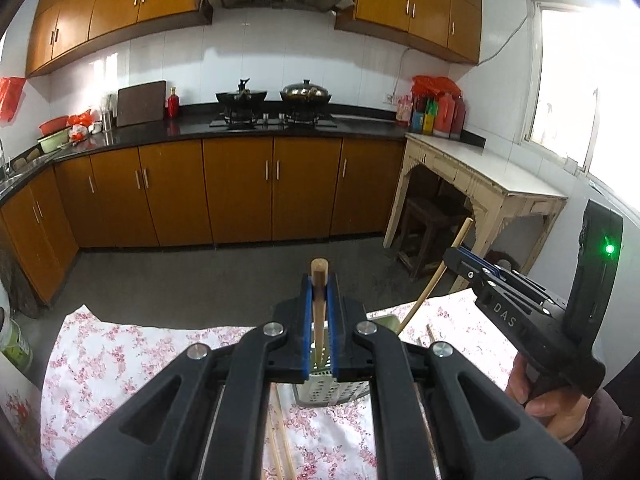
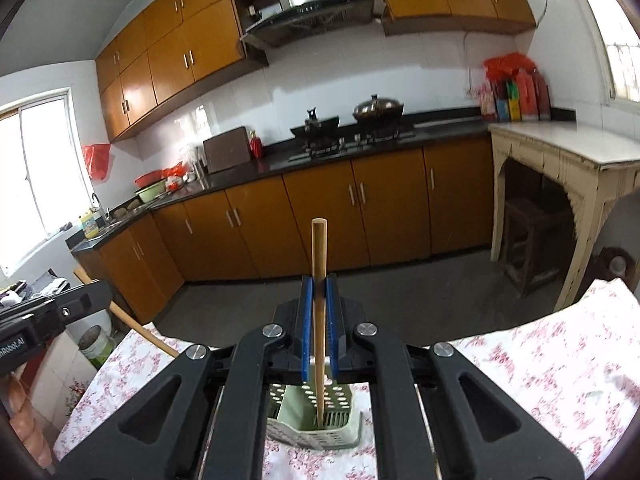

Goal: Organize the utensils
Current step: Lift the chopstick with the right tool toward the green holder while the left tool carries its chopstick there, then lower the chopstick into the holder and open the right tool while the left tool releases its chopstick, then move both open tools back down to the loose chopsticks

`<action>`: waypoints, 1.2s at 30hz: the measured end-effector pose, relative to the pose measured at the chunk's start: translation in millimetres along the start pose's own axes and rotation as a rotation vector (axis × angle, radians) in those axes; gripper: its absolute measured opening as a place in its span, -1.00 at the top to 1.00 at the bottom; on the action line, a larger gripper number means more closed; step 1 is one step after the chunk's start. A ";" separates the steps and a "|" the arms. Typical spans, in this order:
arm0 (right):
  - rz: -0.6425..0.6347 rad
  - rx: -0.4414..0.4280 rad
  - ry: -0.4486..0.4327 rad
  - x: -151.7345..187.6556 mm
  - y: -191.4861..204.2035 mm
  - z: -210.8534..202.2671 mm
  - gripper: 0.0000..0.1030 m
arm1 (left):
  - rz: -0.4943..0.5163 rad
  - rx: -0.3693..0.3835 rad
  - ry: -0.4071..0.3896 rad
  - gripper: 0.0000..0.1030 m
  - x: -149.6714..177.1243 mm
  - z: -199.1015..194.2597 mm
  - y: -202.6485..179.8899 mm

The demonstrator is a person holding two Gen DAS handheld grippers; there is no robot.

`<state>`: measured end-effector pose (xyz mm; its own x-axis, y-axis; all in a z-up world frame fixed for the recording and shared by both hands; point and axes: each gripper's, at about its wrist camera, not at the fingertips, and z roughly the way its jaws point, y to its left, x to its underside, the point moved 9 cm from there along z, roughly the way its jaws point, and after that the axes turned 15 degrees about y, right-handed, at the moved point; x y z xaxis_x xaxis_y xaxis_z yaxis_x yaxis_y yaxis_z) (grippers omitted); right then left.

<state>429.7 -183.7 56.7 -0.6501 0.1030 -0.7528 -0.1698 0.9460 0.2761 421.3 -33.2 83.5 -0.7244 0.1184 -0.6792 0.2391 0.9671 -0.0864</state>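
Observation:
My left gripper [image 1: 319,280] is shut on a wooden chopstick [image 1: 319,304], held upright with its thin end down toward a perforated metal holder [image 1: 324,394] on the floral tablecloth [image 1: 120,360]. My right gripper [image 2: 319,284] is shut on another wooden chopstick [image 2: 319,320], upright, its tip inside a pale green perforated utensil holder [image 2: 316,424]. In the left wrist view the right gripper [image 1: 456,254] appears at the right with its chopstick [image 1: 436,276] slanting down. In the right wrist view the left gripper [image 2: 90,294] appears at the left with its chopstick [image 2: 132,326].
Loose chopsticks [image 1: 280,440] lie on the cloth beneath my left gripper. The table edge [image 1: 168,322] drops to a grey floor. Beyond stand orange cabinets [image 1: 240,192], a stove with woks [image 1: 276,100] and a worn side table [image 1: 480,172]. A bucket [image 2: 94,344] stands left of the table.

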 end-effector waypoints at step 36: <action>0.100 0.242 0.176 134.8 -103.7 -16.9 0.16 | -0.148 -0.169 0.000 0.17 138.9 -20.4 75.4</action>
<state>347.2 -273.1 -63.4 -0.7762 0.1647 -0.6086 0.0690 0.9817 0.1778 325.4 60.8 -2.4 -0.7435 -0.0276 -0.6681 0.0188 0.9979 -0.0621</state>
